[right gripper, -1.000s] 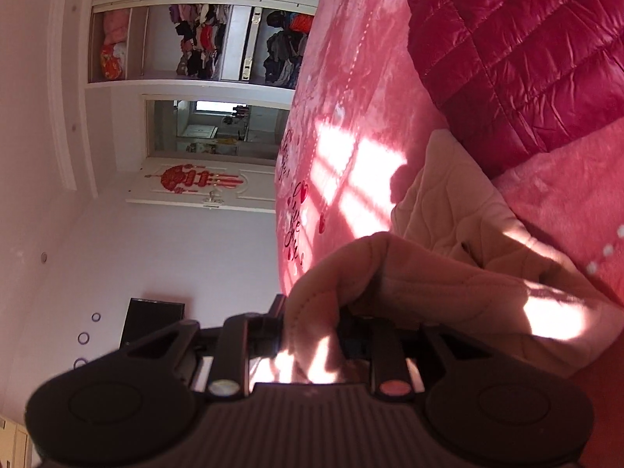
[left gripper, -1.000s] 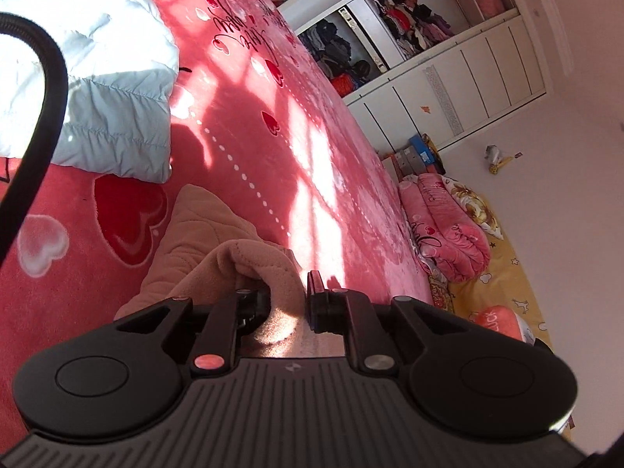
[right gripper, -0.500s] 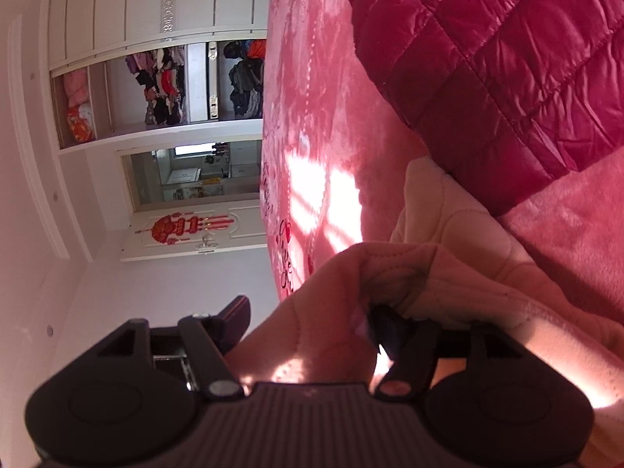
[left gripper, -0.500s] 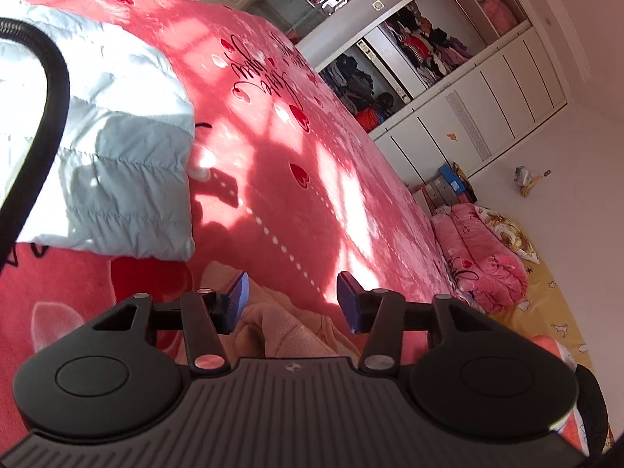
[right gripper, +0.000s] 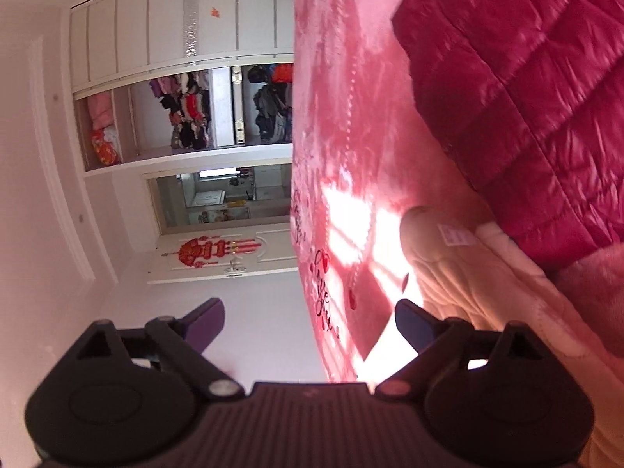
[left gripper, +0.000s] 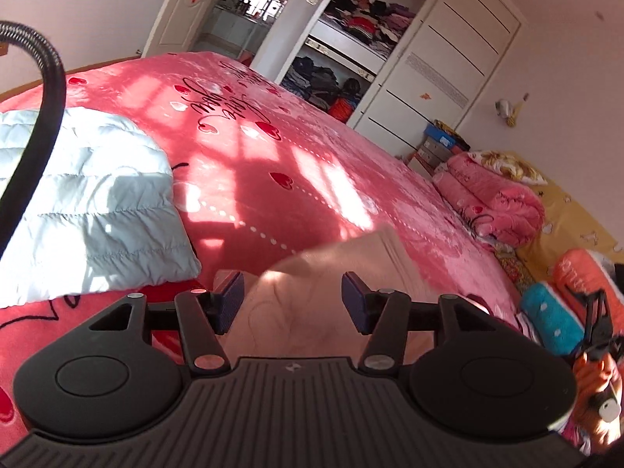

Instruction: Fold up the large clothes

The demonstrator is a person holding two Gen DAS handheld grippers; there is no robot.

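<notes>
Your left gripper [left gripper: 292, 298] is spread wide with nothing between its fingers, hovering just above the peach quilted garment [left gripper: 323, 273], which is lying on the pink heart-print bedspread [left gripper: 296, 163] near the bed's side edge. Your right gripper [right gripper: 310, 325] is spread wide too and grips nothing; half of it hangs out past the bed edge over open floor, and the other finger [right gripper: 413, 325] sits just beside the same garment [right gripper: 479, 284]. You can see a little white label [right gripper: 454, 236] on the fabric near its rounded end. Right next to it, further in from the edge, there's a dark red puffer jacket [right gripper: 526, 89], touching or slightly overlapping the garment, hard to tell which. On the other side, a pale blue puffer jacket [left gripper: 85, 202] lies on the bedspread, close to the garment but not touching as far as I can see.
</notes>
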